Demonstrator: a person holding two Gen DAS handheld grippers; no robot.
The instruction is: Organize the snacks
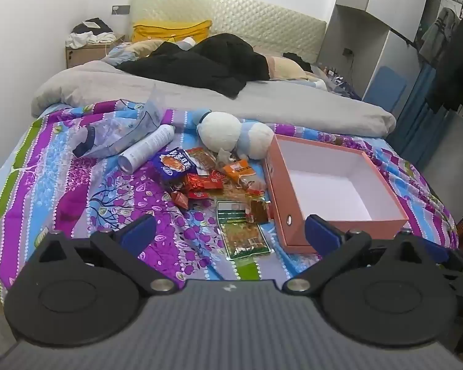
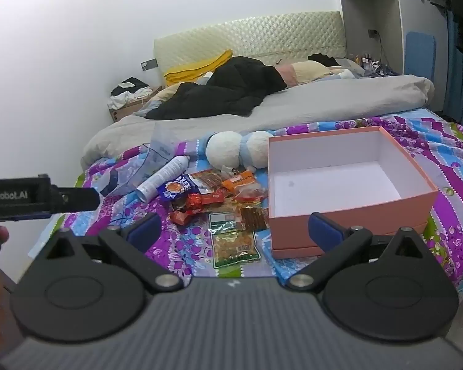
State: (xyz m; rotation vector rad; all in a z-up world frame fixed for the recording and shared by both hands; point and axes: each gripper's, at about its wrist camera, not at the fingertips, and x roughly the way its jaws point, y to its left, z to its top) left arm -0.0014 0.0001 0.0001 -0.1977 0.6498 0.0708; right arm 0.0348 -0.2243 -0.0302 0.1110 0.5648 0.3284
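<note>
Pink box (image 1: 296, 215) sits bare inside beside snack packets (image 1: 213, 182); both claws spread wide, grasping nothing

Both views look forward and somewhat downward from just behind their own gripper fingers, from the foot of the bed toward the headboard (image 1: 228, 12). The left wrist view sits further left, centred on the snack pile (image 1: 219, 182). The right wrist view faces the pink box (image 2: 348, 209) more squarely. They share nearly everything — pile, box, plush toy (image 2: 237, 151) and far wall.
</note>
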